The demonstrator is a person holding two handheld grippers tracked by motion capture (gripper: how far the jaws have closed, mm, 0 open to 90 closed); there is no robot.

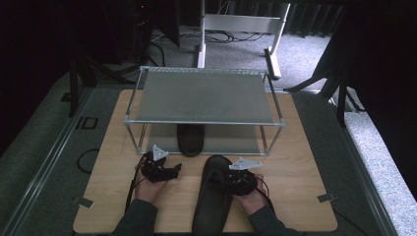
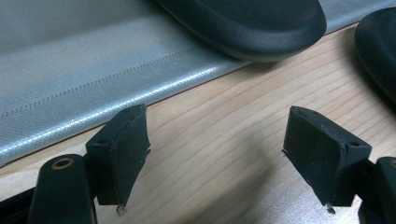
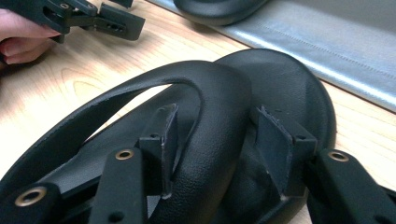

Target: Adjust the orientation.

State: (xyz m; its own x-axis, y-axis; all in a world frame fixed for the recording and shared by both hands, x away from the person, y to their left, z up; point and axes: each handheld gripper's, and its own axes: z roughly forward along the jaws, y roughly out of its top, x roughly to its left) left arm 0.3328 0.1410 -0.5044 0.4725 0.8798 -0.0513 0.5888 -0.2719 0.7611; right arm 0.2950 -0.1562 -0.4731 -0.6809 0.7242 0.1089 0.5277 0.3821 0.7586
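pale wood, grained, makes up the surface (image 1: 300,162), which sits on a grey carpeted floor (image 1: 305,49) in a dark room with black curtains; a white frame (image 1: 236,24) and loose cables stand beyond it. on the far half of the surface is one metal-framed rack (image 1: 204,96) with two grey mesh shelves. there are two black slippers: one slipper on the lower shelf (image 1: 190,139), its end jutting out toward the person, and one near slipper (image 1: 212,196) lying on the wood in front of the rack. two claws are in the person's hands. the left claw (image 2: 215,154) hovers over bare wood with its jaws apart, gripping nothing. the right claw (image 3: 215,149) straddles the near slipper's strap (image 3: 210,116), one jaw on each side; whether they press it i cannot tell.
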